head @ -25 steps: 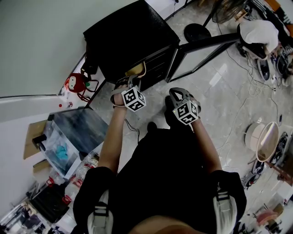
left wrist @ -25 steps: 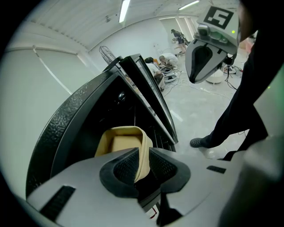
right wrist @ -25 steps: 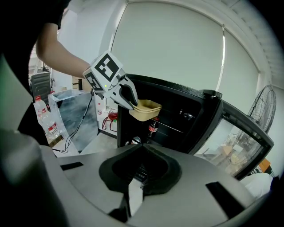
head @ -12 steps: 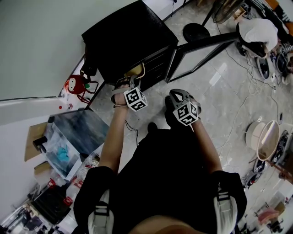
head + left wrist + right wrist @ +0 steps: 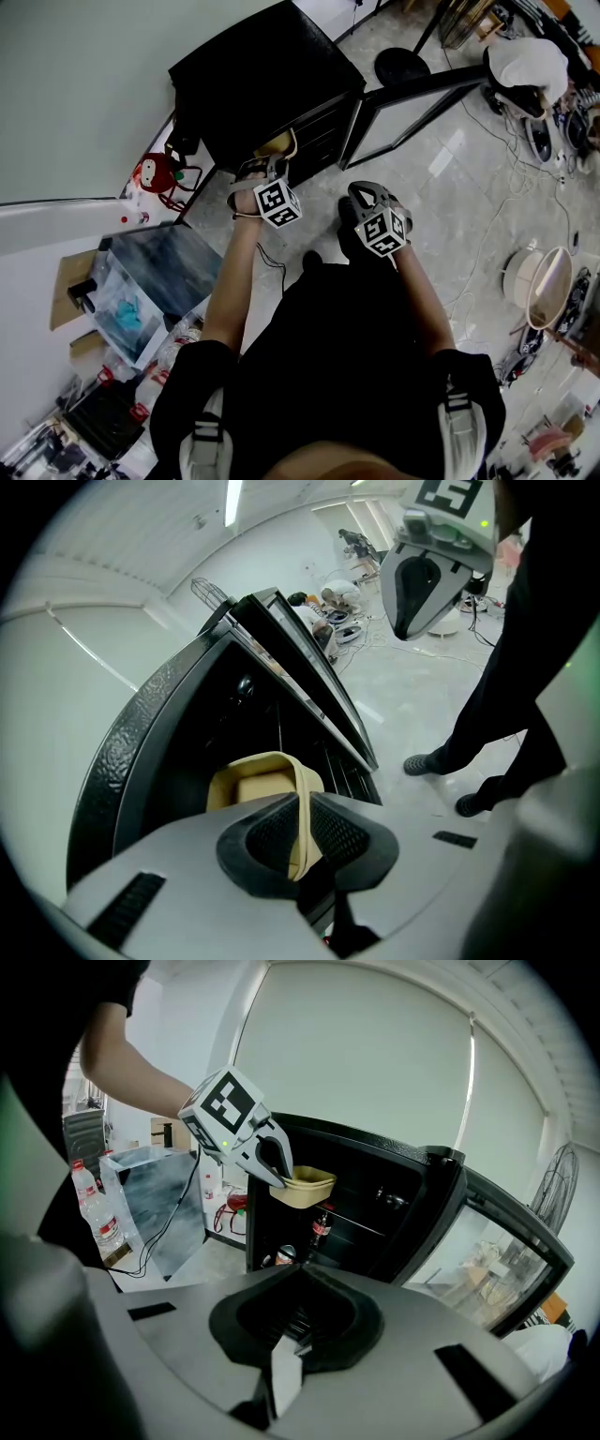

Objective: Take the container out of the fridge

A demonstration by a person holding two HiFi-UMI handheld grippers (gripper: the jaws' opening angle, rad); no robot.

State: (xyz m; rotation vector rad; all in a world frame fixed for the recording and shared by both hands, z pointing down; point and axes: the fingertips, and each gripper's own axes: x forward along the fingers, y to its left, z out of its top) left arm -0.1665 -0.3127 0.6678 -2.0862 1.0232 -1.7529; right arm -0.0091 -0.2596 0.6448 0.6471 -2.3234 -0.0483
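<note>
A black mini fridge (image 5: 258,80) stands against the wall with its glass door (image 5: 412,108) swung open. A beige container (image 5: 277,144) hangs at the fridge's opening, just in front of the dark shelves. My left gripper (image 5: 265,175) is shut on its rim; in the left gripper view the beige rim (image 5: 302,810) is pinched between the black pads. The right gripper view shows my left gripper (image 5: 270,1162) and the container (image 5: 302,1188) from the side. My right gripper (image 5: 368,197) is lower and to the right, shut and holding nothing, apart from the container.
A bottle (image 5: 321,1227) and a can (image 5: 285,1255) stand inside the fridge below the container. A clear plastic box (image 5: 155,272), water bottles (image 5: 94,1206) and a red toy (image 5: 155,173) sit left of the fridge. Cables (image 5: 506,202) trail over the floor to the right.
</note>
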